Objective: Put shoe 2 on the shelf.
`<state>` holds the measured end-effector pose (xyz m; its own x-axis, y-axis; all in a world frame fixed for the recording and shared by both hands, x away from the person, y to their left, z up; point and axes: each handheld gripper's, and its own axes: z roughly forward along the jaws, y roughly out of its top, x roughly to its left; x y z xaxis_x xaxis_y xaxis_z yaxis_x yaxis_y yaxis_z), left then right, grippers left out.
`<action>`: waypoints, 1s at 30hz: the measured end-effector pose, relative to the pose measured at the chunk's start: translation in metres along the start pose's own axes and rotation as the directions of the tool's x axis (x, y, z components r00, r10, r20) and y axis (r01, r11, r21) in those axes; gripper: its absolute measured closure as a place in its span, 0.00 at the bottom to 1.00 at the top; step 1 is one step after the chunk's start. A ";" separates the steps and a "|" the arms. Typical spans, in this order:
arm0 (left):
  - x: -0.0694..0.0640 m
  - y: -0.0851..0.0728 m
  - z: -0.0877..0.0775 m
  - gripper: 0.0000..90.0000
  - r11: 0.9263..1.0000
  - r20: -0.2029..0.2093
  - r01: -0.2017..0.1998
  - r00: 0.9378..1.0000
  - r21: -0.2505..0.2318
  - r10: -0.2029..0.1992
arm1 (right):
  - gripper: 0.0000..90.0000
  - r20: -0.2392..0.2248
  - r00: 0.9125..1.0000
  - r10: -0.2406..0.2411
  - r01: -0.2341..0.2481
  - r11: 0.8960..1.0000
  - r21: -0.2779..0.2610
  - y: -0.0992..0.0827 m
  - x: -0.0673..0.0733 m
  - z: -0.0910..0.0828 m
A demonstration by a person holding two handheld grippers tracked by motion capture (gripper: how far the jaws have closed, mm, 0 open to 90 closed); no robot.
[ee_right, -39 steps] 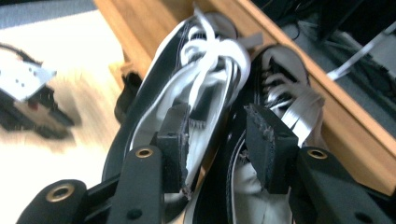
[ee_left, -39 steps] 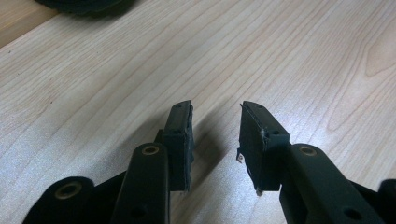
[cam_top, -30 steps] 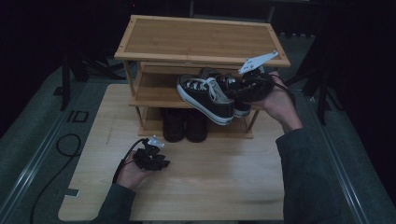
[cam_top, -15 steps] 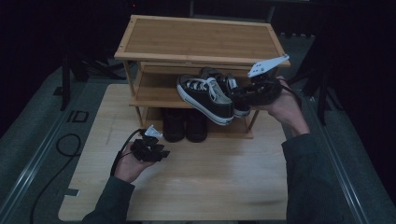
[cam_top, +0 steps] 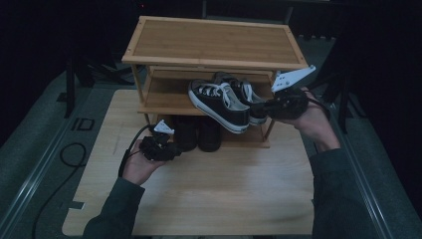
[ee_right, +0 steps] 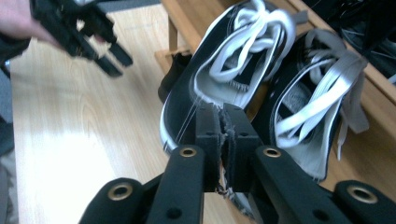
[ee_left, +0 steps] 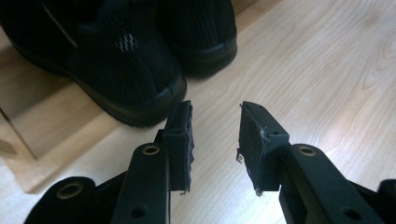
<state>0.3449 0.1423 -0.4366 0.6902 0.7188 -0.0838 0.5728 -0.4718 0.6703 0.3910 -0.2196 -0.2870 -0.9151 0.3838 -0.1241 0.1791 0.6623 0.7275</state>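
Sneaker [cam_top: 219, 102] juts off the rack's [cam_top: 214, 42] middle shelf, toe out over the tabletop [cam_top: 239, 184], gripped by the right gripper [cam_top: 266, 107], whose jaws have just closed on its heel collar (likely to lift it clear). Left gripper [ee_left: 215, 135], jaws half apart and empty, hovers by the black shoes [ee_left: 126, 60], probably next.

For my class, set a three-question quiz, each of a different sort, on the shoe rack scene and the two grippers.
1. True or false: the right gripper is shut on the heel of a black-and-white sneaker.
2. Where do the plain black shoes stand? A on the rack's top shelf; B at the bottom of the rack; C on the floor beside the table.
3. What lies between the left gripper pads?

Key: 1 true. 2 B. 3 Nothing; the jaws stand apart over bare tabletop.
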 end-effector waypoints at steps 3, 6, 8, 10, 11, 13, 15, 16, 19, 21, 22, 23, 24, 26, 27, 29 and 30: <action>-0.002 0.008 -0.004 0.76 1.000 -0.004 -0.022 1.000 -0.003 0.022 | 1.00 -0.007 1.000 -0.003 0.003 1.000 0.007 -0.004 0.002 -0.001; -0.006 0.016 -0.007 0.78 0.999 -0.011 -0.043 0.999 -0.010 0.043 | 1.00 -0.012 1.000 0.001 -0.001 1.000 0.017 -0.009 0.003 0.000; -0.008 0.021 -0.008 0.79 0.999 -0.014 -0.050 0.999 -0.014 0.049 | 1.00 -0.016 1.000 0.000 0.000 1.000 0.029 -0.012 0.004 0.003; -0.010 0.027 -0.008 0.81 0.998 -0.014 -0.054 0.998 -0.018 0.054 | 1.00 -0.020 1.000 0.002 -0.002 0.999 0.035 -0.015 0.005 0.005; -0.011 0.029 -0.009 0.83 0.998 -0.014 -0.059 0.998 -0.016 0.059 | 1.00 -0.025 1.000 0.005 -0.004 0.999 0.039 -0.017 0.006 0.006; -0.012 0.035 -0.010 0.85 0.997 -0.021 -0.070 0.997 -0.020 0.069 | 1.00 -0.032 0.999 0.008 -0.006 0.999 0.044 -0.020 0.007 0.008; -0.013 0.041 -0.011 0.88 0.996 -0.025 -0.081 0.996 -0.024 0.080 | 0.99 -0.036 0.999 0.010 -0.008 0.999 0.050 -0.024 0.008 0.011; -0.014 0.045 -0.011 0.89 0.996 -0.029 -0.084 0.996 -0.032 0.083 | 0.99 -0.040 0.999 0.011 -0.009 0.999 0.050 -0.026 0.009 0.013; -0.016 0.055 -0.014 0.95 0.994 -0.035 -0.103 0.994 -0.039 0.102 | 0.99 -0.049 0.998 0.024 -0.021 0.998 0.053 -0.032 0.011 0.017; -0.018 0.062 -0.015 0.99 0.992 -0.044 -0.118 0.992 -0.047 0.116 | 0.99 -0.055 0.998 0.025 -0.022 0.998 0.054 -0.036 0.011 0.020; -0.019 0.066 -0.015 1.00 0.991 -0.051 -0.124 0.991 -0.045 0.121 | 0.99 -0.058 0.998 0.025 -0.022 0.998 0.057 -0.037 0.012 0.022; -0.020 0.069 -0.015 1.00 0.990 -0.058 -0.130 0.990 -0.046 0.128 | 0.99 -0.061 0.998 0.028 -0.024 0.998 0.062 -0.039 0.013 0.024; -0.021 0.072 -0.015 1.00 0.990 -0.063 -0.130 0.990 -0.050 0.127 | 0.99 -0.065 0.997 0.028 -0.024 0.998 0.065 -0.040 0.014 0.025; -0.021 0.077 -0.014 1.00 0.989 -0.072 -0.138 0.988 -0.047 0.135 | 0.99 -0.069 0.997 0.028 -0.023 0.997 0.068 -0.042 0.015 0.027; -0.021 0.080 -0.013 1.00 0.989 -0.080 -0.142 0.987 -0.046 0.138 | 1.00 -0.073 0.997 0.026 -0.021 0.997 0.069 -0.043 0.016 0.028; -0.021 0.085 -0.012 1.00 0.988 -0.090 -0.150 0.985 -0.042 0.145 | 1.00 -0.079 0.997 0.021 -0.015 0.998 0.069 -0.044 0.018 0.030; -0.022 0.087 -0.011 1.00 0.987 -0.101 -0.157 0.983 -0.038 0.153 | 1.00 -0.081 0.997 0.021 -0.015 0.997 0.073 -0.045 0.019 0.032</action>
<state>0.3751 0.0912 -0.3683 0.7214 0.6860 0.0945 0.4397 -0.5592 0.7028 0.3769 -0.2220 -0.3435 -0.9373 0.3444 -0.0538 0.2188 0.7015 0.6782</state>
